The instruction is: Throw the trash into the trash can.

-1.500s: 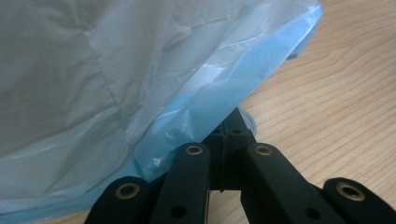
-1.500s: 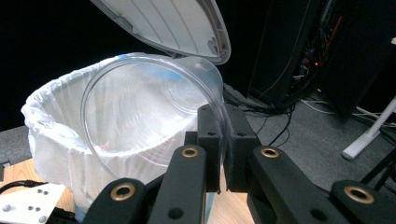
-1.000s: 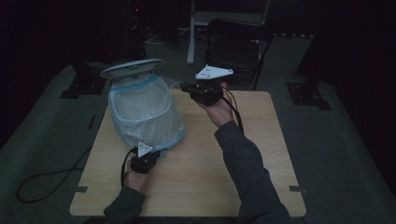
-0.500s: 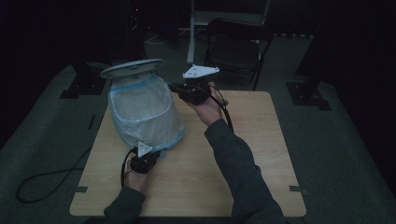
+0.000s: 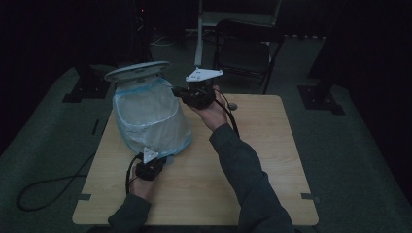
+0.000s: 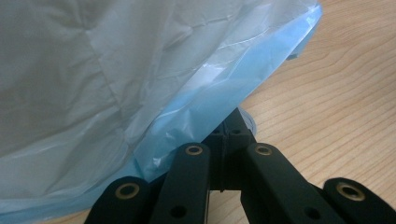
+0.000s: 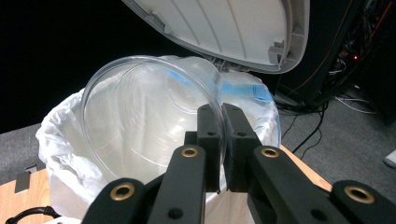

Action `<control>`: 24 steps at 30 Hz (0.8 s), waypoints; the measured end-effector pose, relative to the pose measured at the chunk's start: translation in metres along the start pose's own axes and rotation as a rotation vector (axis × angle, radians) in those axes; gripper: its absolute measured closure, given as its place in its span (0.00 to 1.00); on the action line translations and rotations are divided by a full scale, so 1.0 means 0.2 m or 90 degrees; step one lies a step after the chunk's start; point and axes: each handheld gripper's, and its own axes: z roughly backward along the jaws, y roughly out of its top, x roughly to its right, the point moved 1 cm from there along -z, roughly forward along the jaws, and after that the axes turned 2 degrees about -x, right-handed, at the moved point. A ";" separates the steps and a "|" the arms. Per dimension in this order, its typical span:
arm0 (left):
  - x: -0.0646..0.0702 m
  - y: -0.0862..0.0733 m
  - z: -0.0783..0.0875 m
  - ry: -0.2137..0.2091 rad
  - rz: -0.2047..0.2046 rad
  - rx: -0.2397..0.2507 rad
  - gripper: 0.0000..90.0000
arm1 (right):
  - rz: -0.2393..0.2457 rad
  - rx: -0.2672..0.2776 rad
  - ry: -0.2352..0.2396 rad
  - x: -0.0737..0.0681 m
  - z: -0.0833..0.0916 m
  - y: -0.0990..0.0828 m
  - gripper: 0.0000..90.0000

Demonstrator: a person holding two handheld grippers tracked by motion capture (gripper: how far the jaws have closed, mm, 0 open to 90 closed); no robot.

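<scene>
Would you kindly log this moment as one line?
right gripper: shut on clear cup rim, over lined bin | lid: open | left gripper: shut on bag edge

The high view is dim and underexposed: only the wooden table (image 5: pixel 252 160) and the white bin liner (image 5: pixel 148 119) return light from overhead, while the room toward the upper left and right of the frame falls to near black with mild noise and no crisp shadows. The left gripper view is bright and evenly lit, with soft glare on the liner's blue folds at centre and the black links along the bottom edge slightly out of focus. The right gripper view shows high contrast, a black upper left against a brightly lit bin lid (image 7: pixel 233 28) at top, with thin highlights tracing the clear plastic cup (image 7: pixel 144 121) rim.
</scene>
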 end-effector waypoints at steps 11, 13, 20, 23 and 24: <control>0.00 0.00 0.00 -0.001 0.001 0.000 1.00 | -0.001 0.000 0.005 -0.01 -0.02 0.02 0.97; 0.00 0.00 0.00 0.000 0.001 0.000 1.00 | 0.000 0.001 0.007 -0.02 -0.03 0.02 0.97; 0.00 0.00 0.00 -0.001 0.002 0.000 1.00 | 0.004 -0.004 0.009 -0.03 -0.05 0.04 0.97; 0.00 0.00 0.00 -0.001 0.002 0.000 1.00 | 0.006 -0.009 0.009 -0.04 -0.06 0.04 0.97; 0.00 0.00 0.00 -0.001 0.002 0.001 1.00 | 0.007 -0.010 0.008 -0.04 -0.06 0.04 0.97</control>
